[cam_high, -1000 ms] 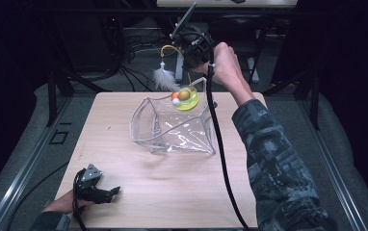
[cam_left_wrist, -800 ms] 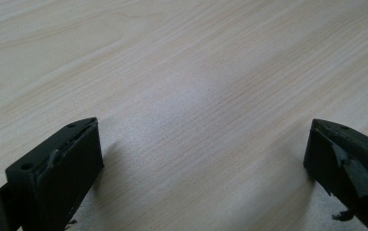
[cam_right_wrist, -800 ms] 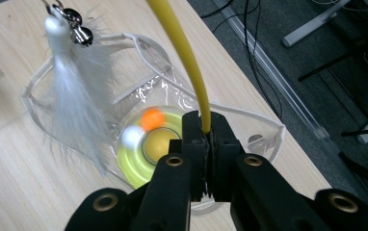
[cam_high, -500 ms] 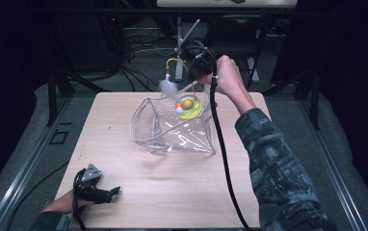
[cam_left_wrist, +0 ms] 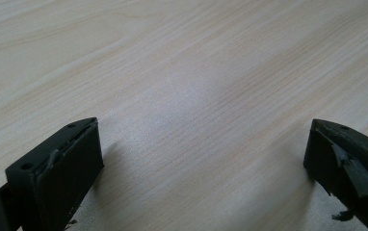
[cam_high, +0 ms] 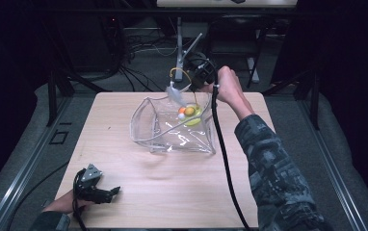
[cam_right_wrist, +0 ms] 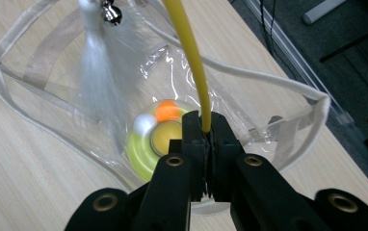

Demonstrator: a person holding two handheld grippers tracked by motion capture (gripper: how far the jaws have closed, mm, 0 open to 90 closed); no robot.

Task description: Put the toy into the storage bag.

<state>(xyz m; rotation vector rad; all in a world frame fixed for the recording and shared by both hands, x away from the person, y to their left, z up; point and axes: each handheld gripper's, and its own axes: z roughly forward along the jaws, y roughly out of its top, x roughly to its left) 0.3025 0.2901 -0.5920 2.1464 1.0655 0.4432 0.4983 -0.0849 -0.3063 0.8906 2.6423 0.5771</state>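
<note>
Above the clear bag (cam_high: pixel 172 144), toward the far side of the surface (cam_high: pixel 172 202): pinches a thin yellow wand (cam_right_wrist: pixel 187 48) with the right gripper (cam_right_wrist: pixel 205 127), jaws pressed tight together on the wand's end, nothing else between them. From the other end of the wand dangles a white feather (cam_right_wrist: pixel 98 82) with a small bell (cam_right_wrist: pixel 110 13), just over the bag's open mouth and near its far rim.

Inside the bag, against the far wall, lies a yellow-green disc toy (cam_right_wrist: pixel 141 144) carrying an orange ball (cam_right_wrist: pixel 167 110) and a white ball (cam_right_wrist: pixel 144 124).

At the near left corner of the surface rests the left gripper (cam_high: pixel 106 191), jaws spread wide and holding nothing, bare wood between them in the left gripper view (cam_left_wrist: pixel 203 159).

Handling, as a judgement: very light, springy along the wand, so likely to bow and whip with any quick move of the hand. Feather soft and floppy, prone to snag on the bag's rim or fold under itself; bell loose and free to swing. Best gripped where it is gripped now, on the wand's bare end, firmly, since the thin smooth rod could twist or slide between the pads. Never by the feather. Bag soft, clear and slack-walled, apt to shift or collapse if nudged, so better to lower the feather through the middle of the mouth, clear of the rim.
</note>
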